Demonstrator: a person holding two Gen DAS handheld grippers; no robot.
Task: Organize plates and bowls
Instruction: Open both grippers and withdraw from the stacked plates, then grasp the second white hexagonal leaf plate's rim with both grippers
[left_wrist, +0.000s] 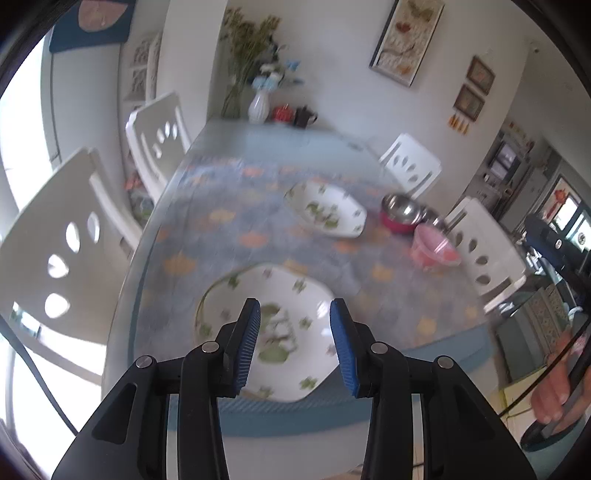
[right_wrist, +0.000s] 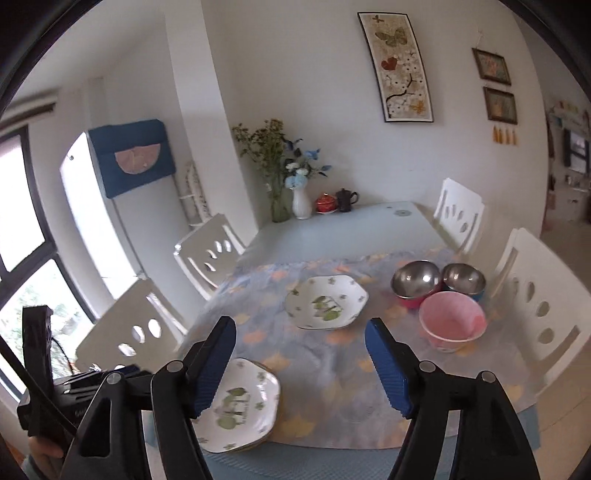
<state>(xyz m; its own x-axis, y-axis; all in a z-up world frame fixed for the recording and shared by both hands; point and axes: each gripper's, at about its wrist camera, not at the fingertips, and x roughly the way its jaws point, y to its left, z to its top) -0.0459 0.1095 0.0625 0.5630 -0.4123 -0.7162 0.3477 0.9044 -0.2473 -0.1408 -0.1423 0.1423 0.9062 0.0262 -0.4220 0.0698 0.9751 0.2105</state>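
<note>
A stack of white floral plates (left_wrist: 273, 295) (right_wrist: 240, 402) sits at the near edge of the table. A single floral plate (left_wrist: 327, 212) (right_wrist: 327, 301) lies at mid-table. A pink bowl (left_wrist: 434, 249) (right_wrist: 452, 321) stands to the right, with two steel bowls behind it, one red-sided (left_wrist: 400, 212) (right_wrist: 415, 282) and one blue-sided (right_wrist: 463, 278). My left gripper (left_wrist: 295, 314) is open and empty, hovering over the plate stack. My right gripper (right_wrist: 301, 334) is open and empty, held above the table's near side.
White chairs (right_wrist: 207, 254) (right_wrist: 532, 295) stand around the table. Vases with flowers (right_wrist: 301, 201), a red cup (right_wrist: 325, 203) and a dark pot (right_wrist: 345, 199) stand at the far end by the wall. The floral cloth (right_wrist: 332, 369) covers the near half.
</note>
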